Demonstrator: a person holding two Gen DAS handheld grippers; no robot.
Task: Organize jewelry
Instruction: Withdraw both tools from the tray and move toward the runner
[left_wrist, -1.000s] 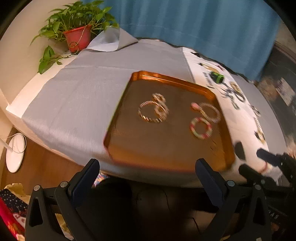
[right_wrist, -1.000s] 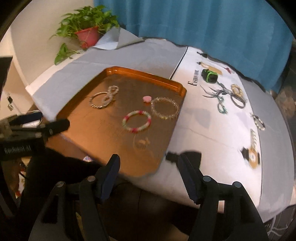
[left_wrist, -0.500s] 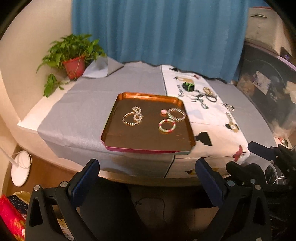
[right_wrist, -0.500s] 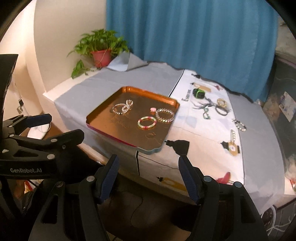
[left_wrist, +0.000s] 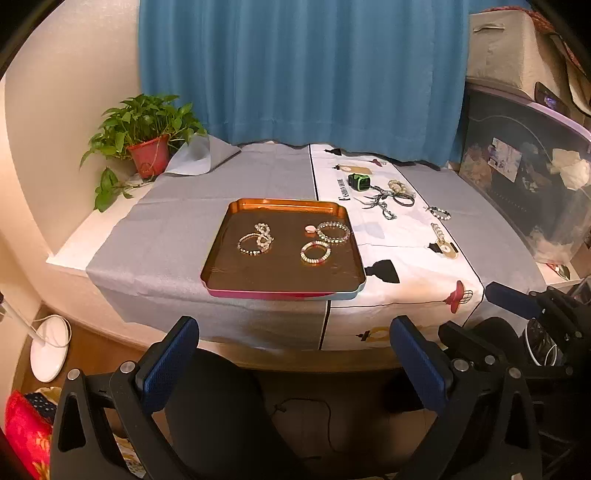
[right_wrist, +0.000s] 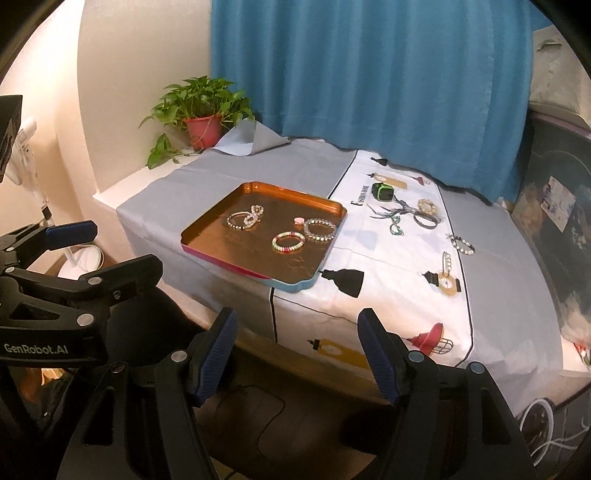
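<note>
Bracelets (left_wrist: 314, 252) lie in tray (left_wrist: 221, 254) at table's near edge, more loose toward far right corner. Both grippers (left_wrist: 295, 363) (right_wrist: 297, 354) empty, jaws apart, well short of table. Next calls for reaching far right.

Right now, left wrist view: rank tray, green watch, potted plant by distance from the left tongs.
1. Tray, straight ahead of the left tongs, at the table's near edge.
2. Green watch, farther back, right of centre.
3. Potted plant, far left corner.

Your right gripper (right_wrist: 297, 350): jaws apart, empty.
Tray (right_wrist: 207, 226): ahead, slightly left, holding bracelets (right_wrist: 288, 242).
</note>
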